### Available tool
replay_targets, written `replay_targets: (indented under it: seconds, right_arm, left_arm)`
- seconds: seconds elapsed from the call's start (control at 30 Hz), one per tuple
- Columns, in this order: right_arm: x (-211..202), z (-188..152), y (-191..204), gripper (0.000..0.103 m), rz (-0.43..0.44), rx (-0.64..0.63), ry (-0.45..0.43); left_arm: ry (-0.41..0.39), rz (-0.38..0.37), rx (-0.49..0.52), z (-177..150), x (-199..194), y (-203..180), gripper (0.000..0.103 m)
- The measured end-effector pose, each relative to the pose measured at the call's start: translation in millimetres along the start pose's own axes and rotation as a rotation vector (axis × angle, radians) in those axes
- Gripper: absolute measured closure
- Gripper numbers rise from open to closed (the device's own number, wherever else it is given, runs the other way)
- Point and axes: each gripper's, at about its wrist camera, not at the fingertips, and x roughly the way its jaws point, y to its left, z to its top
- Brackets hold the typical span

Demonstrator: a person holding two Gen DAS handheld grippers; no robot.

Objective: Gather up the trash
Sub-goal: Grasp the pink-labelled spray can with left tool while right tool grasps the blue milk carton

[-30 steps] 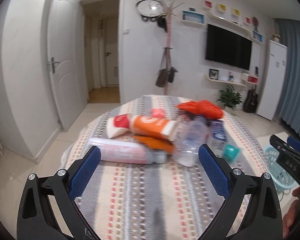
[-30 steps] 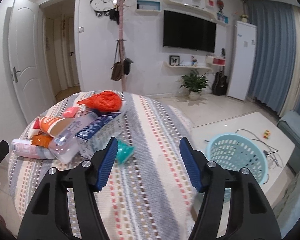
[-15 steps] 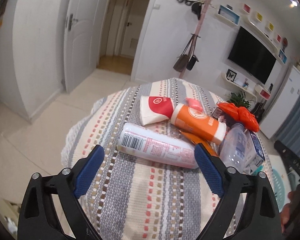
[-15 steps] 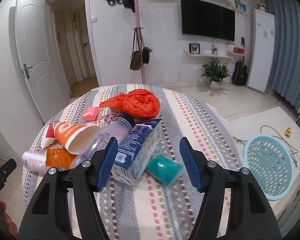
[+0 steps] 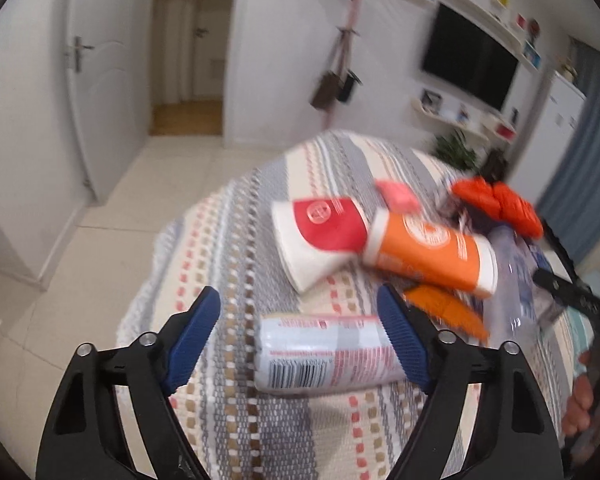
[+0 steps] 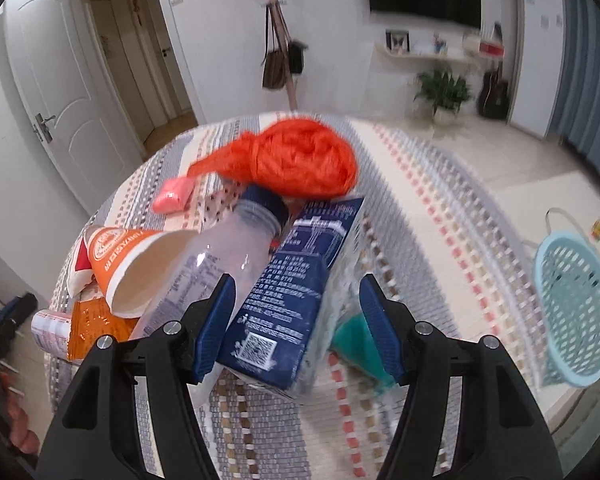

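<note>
Left gripper [image 5: 300,340] hovers over striped tablecloth [image 5: 236,240] near white door [image 5: 100,92].

A white door [image 6: 56,92] stands shut at the left of the frame. A black TV [image 5: 470,68] hangs on the wall at the upper right. Brown bags [image 6: 274,68] hang on a pink coat stand [image 6: 282,40]. A green plant [image 6: 444,92] and a guitar [image 6: 494,94] sit by the far wall.
</note>
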Motion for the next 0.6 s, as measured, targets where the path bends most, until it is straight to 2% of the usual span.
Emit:
replay_targets:
  seconds: [0.13, 0.2, 0.6]
  right_arm:
    - [7, -1, 0, 0.042, 0.003, 0.008, 0.027]
    - [8, -1, -2, 0.042, 0.001, 0.006, 0.032]
    - [4, -5, -29, 0.042, 0.005, 0.045, 0.045]
  left_arm:
    - [0.081, -0.075, 0.042, -14, 1, -8, 0.031]
    - [0.105, -0.105, 0.093, -24, -5, -18, 0.031]
    - [0.210, -0.324, 0.213, -79, -33, -64, 0.031]
